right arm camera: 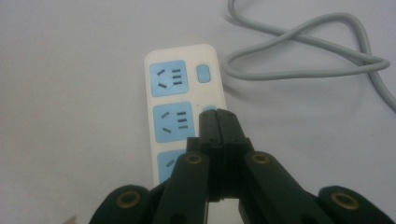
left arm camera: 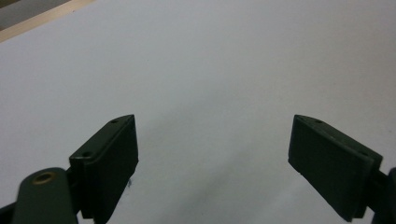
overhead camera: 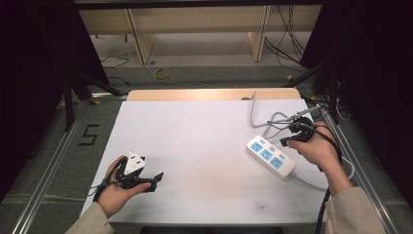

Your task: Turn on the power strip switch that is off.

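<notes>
Hovering over the strip (right arm camera: 184, 109) w/ the right gripper (right arm camera: 219, 122), I had its jaws pressed together, nothing between them, tips just above the 2nd switch button beside the middle socket. My read: the step in hand was pressing a switch on the strip w/ the closed tips as a poker. Whether the tips touched the button, I couldn't tell from the right gripper view.

The strip lay on the right side of the table (overhead camera: 195, 136), slanted, white w/ three blue sockets. Its grey cable (right arm camera: 308, 51) looped off to the far side. In the high view the right gripper (overhead camera: 292, 138) sat at the strip's (overhead camera: 271, 156) far end, hand behind it.

The left gripper (overhead camera: 155, 179) rested low at the near left, well apart from the strip. Jaws spread wide, only bare white table (left arm camera: 210, 60) between them. It looked idle to me.

Next move, as I judged it: a short, straight push down on the button, tips kept centred so they didn't slide off onto the socket face. The strip was light and unheld, so it might've skidded or tipped; the left could've come over to steady it.

Surface: white sheet over a wood top, wood edge showing at the far side. Room: grey floor, loose cables, black curtains left & right, a "5" taped on the floor at left.
</notes>
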Action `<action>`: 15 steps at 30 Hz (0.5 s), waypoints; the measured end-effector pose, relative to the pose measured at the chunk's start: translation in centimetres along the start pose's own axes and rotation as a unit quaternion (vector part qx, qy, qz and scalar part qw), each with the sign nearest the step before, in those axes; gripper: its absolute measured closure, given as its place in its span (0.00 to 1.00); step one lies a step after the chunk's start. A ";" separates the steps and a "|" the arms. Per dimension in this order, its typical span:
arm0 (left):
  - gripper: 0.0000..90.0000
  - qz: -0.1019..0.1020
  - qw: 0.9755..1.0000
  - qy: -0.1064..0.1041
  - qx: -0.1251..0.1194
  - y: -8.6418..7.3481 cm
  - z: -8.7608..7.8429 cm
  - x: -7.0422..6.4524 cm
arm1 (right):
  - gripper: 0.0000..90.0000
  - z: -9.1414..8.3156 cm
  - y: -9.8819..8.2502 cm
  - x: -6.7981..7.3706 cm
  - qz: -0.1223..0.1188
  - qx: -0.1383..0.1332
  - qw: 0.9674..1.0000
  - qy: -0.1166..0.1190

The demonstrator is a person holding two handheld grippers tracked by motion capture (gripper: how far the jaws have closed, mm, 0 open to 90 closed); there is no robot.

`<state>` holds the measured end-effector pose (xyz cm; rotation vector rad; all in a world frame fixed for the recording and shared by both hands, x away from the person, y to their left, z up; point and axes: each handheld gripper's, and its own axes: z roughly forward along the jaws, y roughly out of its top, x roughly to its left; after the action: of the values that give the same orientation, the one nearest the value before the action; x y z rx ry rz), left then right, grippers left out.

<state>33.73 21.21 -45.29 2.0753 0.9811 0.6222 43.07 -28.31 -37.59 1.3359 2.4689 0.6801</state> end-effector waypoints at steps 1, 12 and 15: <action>0.17 0.000 1.000 0.000 0.000 0.0 0.0 0.0 | 1.00 0.1 0.0 0.0 -0.001 0.001 1.000 0.000; 0.17 0.000 1.000 0.000 0.000 0.0 0.0 0.0 | 1.00 0.8 0.4 -0.3 0.000 0.007 1.000 -0.001; 0.17 0.000 1.000 0.000 0.000 0.0 0.0 0.0 | 1.00 1.0 0.5 -0.3 0.000 0.009 1.000 -0.002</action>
<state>33.73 21.20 -45.28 2.0744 0.9813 0.6228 44.00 -28.03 -38.15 1.3415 2.4784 0.6571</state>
